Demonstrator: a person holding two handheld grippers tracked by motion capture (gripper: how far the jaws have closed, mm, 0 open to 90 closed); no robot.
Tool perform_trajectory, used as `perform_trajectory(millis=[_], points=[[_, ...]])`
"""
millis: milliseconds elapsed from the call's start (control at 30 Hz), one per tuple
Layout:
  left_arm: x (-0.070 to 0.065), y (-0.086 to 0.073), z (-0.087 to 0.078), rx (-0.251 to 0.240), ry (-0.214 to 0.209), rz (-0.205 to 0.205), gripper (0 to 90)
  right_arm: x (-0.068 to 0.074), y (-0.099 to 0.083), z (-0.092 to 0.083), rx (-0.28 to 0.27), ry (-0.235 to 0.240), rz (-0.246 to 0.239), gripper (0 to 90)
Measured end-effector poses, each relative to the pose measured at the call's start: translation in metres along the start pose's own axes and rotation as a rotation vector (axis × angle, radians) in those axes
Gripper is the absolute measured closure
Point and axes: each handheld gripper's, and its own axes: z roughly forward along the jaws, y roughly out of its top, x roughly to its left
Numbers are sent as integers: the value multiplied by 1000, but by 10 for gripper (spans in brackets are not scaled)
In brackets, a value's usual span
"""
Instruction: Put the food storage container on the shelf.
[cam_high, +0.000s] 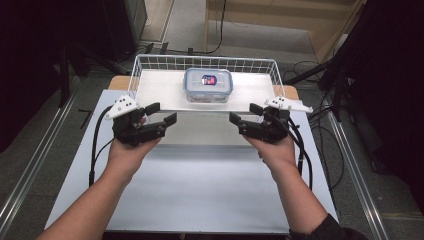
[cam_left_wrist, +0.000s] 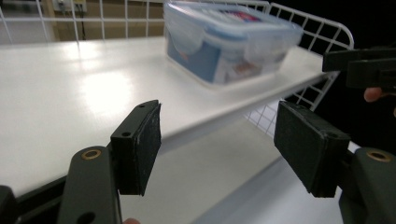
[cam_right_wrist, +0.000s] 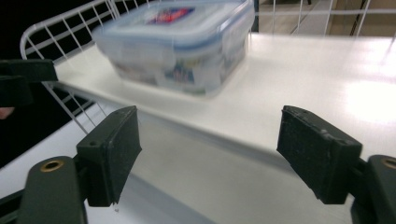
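The white table (cam_high: 200, 195) takes the lower and middle part of the high view, and its near half is bare between the two forearms, so there is much open room there. At the far end of the table, in the upper middle of the frame, stands a white shelf board (cam_high: 160, 92) that lies above the table top; a white wire basket wall (cam_high: 150, 62) rises along its back and both short sides, while its front edge toward the person is free of wire. On this board, in the middle and a little toward the back, rests the clear plastic box (cam_high: 208, 85) with a blue-rimmed lid; bare board is left on both sides of it. In both gripper views the box is somewhat blurred, so the print on its label I cannot read. The left gripper (cam_high: 162, 113) is at the middle left of the high view, just before the board's front edge, and the right gripper (cam_high: 243, 116) is at the middle right, also just before that edge. Both point inward toward each other and are well apart. The jaws of each one stand wide with nothing between them, and the box is not touched.
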Motion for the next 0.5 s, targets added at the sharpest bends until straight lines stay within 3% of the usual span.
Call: perform_trajectory(millis=[133,267,300,500], points=[[-4,-24,-9,13,-18,11,279,3,-26,-5,1,2,-16,184],[-5,-48,-18,25,1,11,214,3,-60,-17,6,-19,-61,170],[-5,-55,-20,31,6,7,214,3,-60,-17,6,-19,-61,170],[-11,-96,-40,97,25,3,151,4,-108,-38,23,-49,-74,139]])
